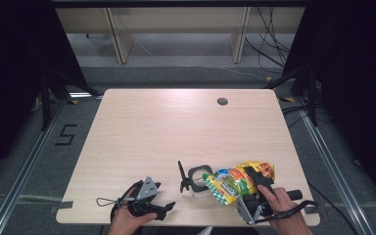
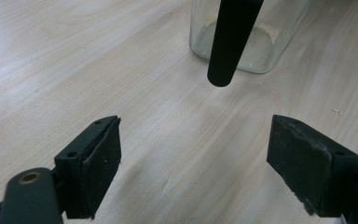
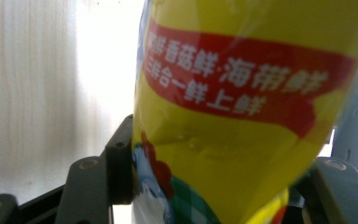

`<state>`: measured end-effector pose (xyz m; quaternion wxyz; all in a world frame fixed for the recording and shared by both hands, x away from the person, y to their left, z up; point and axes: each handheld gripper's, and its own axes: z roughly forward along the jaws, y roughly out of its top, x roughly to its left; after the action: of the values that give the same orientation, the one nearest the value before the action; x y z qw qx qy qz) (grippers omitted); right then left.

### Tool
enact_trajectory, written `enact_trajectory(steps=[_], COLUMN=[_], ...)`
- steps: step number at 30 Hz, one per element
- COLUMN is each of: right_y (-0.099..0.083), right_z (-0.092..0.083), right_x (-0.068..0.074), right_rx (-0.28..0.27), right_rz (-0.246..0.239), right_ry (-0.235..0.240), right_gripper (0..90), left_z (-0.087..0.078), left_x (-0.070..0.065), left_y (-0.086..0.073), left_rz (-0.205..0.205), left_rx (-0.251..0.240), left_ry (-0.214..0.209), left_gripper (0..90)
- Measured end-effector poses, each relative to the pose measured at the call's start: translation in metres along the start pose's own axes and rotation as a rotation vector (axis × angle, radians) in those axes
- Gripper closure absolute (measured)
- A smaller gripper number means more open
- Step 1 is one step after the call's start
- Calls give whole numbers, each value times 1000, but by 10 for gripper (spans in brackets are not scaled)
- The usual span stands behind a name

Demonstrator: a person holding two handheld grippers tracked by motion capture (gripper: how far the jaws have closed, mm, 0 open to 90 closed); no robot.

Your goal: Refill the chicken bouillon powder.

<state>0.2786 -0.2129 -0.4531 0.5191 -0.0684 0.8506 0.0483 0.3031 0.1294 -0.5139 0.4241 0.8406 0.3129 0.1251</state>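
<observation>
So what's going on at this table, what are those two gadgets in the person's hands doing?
A person works a hand-held gripper in each hand. The right hand-held gripper is clamped on a yellow snack bag, holding it tilted toward the mouth of a clear glass jar near the front edge of the wooden table. The left hand-held gripper sits nearby with its jaws open and nothing between them, pointed at the jar.

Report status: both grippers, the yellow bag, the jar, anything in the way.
Right gripper shut on yellow bag, bag at glass jar mouth. Left gripper open, empty, aimed at jar. Table otherwise bare; nothing blocking.
</observation>
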Motion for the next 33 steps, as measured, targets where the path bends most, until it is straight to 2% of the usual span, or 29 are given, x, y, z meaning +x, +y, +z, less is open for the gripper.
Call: enact_trajectory(steps=[1, 2, 3, 4, 6, 7, 8, 9, 10, 11, 12, 13, 14, 15, 17, 18, 19, 20, 21, 22, 24, 27, 29, 30, 31, 32, 33], right_y=[0, 1, 0, 2, 3, 5, 5, 7, 9, 10, 11, 12, 13, 15, 17, 18, 18, 21, 22, 22, 21, 21, 21, 22, 22, 22, 22], right_z=[1, 0, 0, 0, -1, -1, -3, -2, -3, -2, -2, -1, -2, 0, 0, 1, 1, 1, 0, 0, 2, 1, 0, 0, 0, 0, -1], right_x=[-6, -8, -4, -6, -7, -10, -8, -11, -12, -14, -15, -14, -15, -17, -19, -20, -19, -21, -21, -21, -20, -19, -18, -21, -22, -22, -20], right_rx=[-14, 0, 15, 16, 20, 23, 47, 40, 42, 34, 40, 39, 50, 24, 34, 28, 35, 29, 46, 41, 16, 24, 37, 25, 22, 25, 35], right_rz=[-103, -127, -72, -109, -128, -164, -139, -177, -173, -200, -205, -194, -197, -234, -244, -267, -247, -278, -283, -276, -272, -264, -243, -294, -310, -315, -294], right_ry=[-15, -18, -8, -19, -19, -23, -15, -13, -15, -13, -9, 0, -10, -19, -34, -41, -41, -30, -16, -17, -34, -30, -33, -37, -37, -40, -42], right_gripper=[408, 408, 408, 408, 408, 408, 408, 408, 408, 408, 408, 408, 409, 409, 410, 411, 411, 412, 412, 412, 413, 413, 413, 413, 413, 413, 413], left_z=[0, -1, -1, -1, -2, -1, -1, -1, -2, -2, -1, 0, 0, 0, 0, 0, 0, -1, -1, -1, 0, -2, -1, -1, -1, -1, -1], left_x=[1, 3, 3, 3, 2, 2, 2, 2, 3, 3, 3, 2, 3, 5, 4, 4, 4, 5, 5, 4, 4, 5, 4, 4, 4, 4, 4], left_y=[0, 1, 1, 0, 1, 1, 1, 1, 1, 1, 1, 0, 1, 1, 0, 0, -1, 0, 0, 0, 0, 1, 0, 0, 0, 0, 0], left_rz=[7, 39, 36, 35, 24, 20, 16, 16, 35, 30, 26, 3, 14, 33, 9, 6, -10, 12, 19, -1, -6, 30, 8, 8, 8, 9, 10], left_rx=[0, 8, 7, 6, 1, -5, -11, -3, 13, 11, 0, 1, 1, 7, 7, 7, -1, 5, 1, 6, -4, 4, -14, -11, -11, -11, -10], left_ry=[1, 10, 11, 11, 4, 4, 3, 5, 12, 11, 7, 12, 12, 13, 18, 22, 16, 18, 19, 18, 12, 10, 11, 14, 14, 14, 13], left_gripper=[171, 171, 171, 171, 171, 171, 171, 171, 171, 171, 171, 171, 171, 171, 172, 172, 172, 172, 172, 172, 172, 172, 172, 172, 172, 172, 172])
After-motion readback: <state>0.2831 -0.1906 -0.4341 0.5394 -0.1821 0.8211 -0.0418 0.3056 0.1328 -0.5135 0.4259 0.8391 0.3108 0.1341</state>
